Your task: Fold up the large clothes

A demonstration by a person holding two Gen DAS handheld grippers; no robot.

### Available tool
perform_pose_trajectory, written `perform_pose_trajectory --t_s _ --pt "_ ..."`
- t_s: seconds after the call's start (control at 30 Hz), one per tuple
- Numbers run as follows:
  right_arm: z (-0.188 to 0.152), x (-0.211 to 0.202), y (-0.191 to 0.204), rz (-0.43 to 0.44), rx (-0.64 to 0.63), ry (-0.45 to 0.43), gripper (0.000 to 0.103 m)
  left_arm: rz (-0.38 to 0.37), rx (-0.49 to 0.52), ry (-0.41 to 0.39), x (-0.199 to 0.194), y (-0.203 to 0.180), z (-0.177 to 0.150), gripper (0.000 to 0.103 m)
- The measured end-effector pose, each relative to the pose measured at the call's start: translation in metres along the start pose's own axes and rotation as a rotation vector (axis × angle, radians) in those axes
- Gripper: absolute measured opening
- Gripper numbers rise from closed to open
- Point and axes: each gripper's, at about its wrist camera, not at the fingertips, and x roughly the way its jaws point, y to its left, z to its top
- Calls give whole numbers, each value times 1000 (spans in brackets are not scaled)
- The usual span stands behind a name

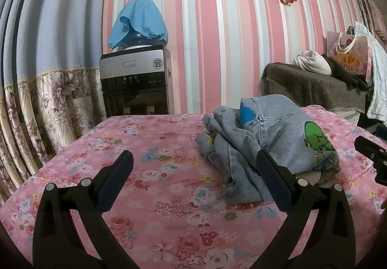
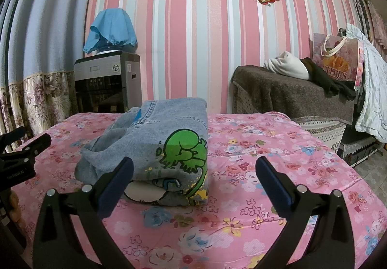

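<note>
A light blue denim garment [image 1: 273, 143] with a green cartoon print lies folded in a thick bundle on the pink floral bedspread [image 1: 154, 186]. It also shows in the right wrist view [image 2: 154, 145]. My left gripper [image 1: 194, 162] is open and empty, held just above the bed; its right finger overlaps the bundle's near left edge. My right gripper [image 2: 194, 167] is open and empty, with the bundle's near right corner between its fingers. Each gripper shows at the edge of the other's view, the right gripper [image 1: 372, 160] and the left gripper [image 2: 21, 157].
A water dispenser [image 1: 135, 80] with a blue cloth cover stands beyond the bed by the striped wall. A brown covered bench [image 2: 290, 94] at the right holds a white cloth, dark clothing and a gift bag [image 2: 336, 63]. Floral curtains [image 1: 36, 109] hang left.
</note>
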Motion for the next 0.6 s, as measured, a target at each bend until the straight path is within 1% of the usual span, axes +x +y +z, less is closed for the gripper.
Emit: perform_pose_trajectory --t_s 0.23,0.6 --pt "0 0 0 0 -1 -1 101 1 2 -16 -2 -1 0 100" --pt "0 1 -1 2 -1 0 101 -1 2 -13 -4 -1 -1 100"
